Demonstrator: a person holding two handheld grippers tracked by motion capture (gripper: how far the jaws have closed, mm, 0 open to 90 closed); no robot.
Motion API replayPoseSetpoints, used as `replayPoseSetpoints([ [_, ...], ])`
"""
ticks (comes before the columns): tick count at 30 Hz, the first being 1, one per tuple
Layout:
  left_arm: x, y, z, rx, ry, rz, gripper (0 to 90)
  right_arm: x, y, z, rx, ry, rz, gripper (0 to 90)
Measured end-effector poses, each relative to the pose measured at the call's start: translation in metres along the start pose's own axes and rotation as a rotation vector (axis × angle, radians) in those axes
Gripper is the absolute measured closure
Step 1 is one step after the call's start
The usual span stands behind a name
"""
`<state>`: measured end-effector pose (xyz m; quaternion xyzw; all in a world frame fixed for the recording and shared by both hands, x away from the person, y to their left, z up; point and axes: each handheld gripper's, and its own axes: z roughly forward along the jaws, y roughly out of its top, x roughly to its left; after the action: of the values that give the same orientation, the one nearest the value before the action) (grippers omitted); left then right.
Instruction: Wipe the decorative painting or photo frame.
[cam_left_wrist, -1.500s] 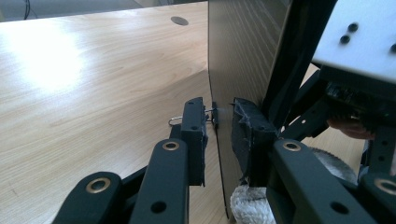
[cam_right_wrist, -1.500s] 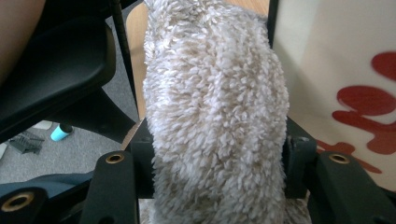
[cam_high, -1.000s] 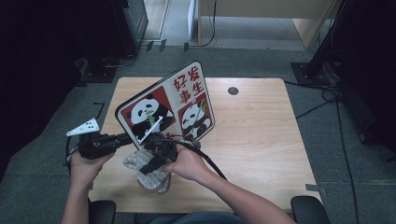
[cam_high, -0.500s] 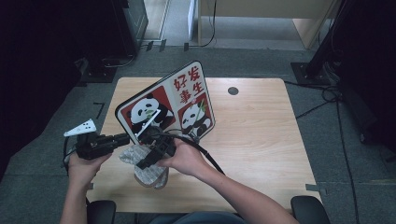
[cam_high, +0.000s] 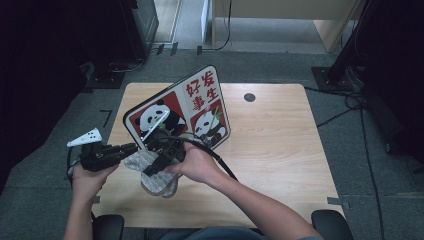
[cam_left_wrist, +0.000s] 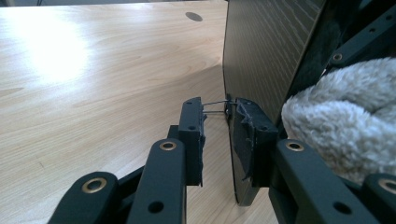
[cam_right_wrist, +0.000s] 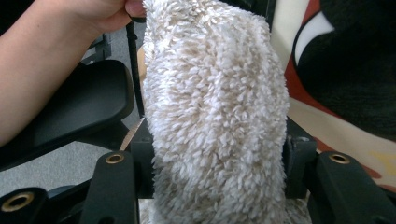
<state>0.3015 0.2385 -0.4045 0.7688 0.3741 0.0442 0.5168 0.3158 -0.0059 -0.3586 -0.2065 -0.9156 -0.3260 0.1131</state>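
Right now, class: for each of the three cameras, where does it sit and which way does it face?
High view: above the table, looking down; forearms, both hands.
Left gripper view: on the left gripper, facing the panda board's edge; own fingers.
Right gripper view: on the right gripper, facing the fluffy cloth; forearm.
Shared: cloth and board.

One panda board (cam_high: 180, 112), one fluffy cloth (cam_right_wrist: 215, 116), one wooden table (cam_high: 280, 150), two grippers, left (cam_high: 131, 148), right (cam_high: 162, 156)

Dim room, evenly lit table (cam_high: 280, 150) with overhead glare; close fleece slightly soft.
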Motion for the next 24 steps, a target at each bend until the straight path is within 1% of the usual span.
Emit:
replayPoseSetpoints([
  [11, 0.0, -0.001, 0.0, 0.0, 0.002, -0.001, 73.0, 0.002, 0.012, -0.01, -0.008, -0.009, -0.008, 46.0],
  [12, 0.0, -0.001, 0.0, 0.0, 0.002, -0.001, 73.0, 0.003, 0.013, -0.011, -0.005, -0.009, -0.001, 46.0],
  [15, 0.0, -0.001, 0.0, 0.002, 0.001, 0.001, 73.0, 0.003, 0.016, -0.014, -0.007, -0.01, -0.004, 46.0],
  [16, 0.0, -0.001, 0.0, 0.002, 0.001, 0.001, 73.0, 0.004, 0.017, -0.015, -0.008, -0.013, 0.002, 46.0],
  [19, 0.0, -0.001, 0.0, 0.001, 0.001, 0.001, 72.9, 0.004, 0.021, -0.017, -0.01, -0.013, -0.008, 46.0],
  [22, 0.0, -0.001, -0.001, 0.0, 0.001, 0.002, 72.9, 0.005, 0.023, -0.019, -0.011, -0.014, -0.002, 46.0],
  [24, 0.0, -0.001, -0.001, -0.002, 0.002, 0.004, 73.0, 0.005, 0.026, -0.022, -0.017, -0.013, -0.011, 46.0],
])
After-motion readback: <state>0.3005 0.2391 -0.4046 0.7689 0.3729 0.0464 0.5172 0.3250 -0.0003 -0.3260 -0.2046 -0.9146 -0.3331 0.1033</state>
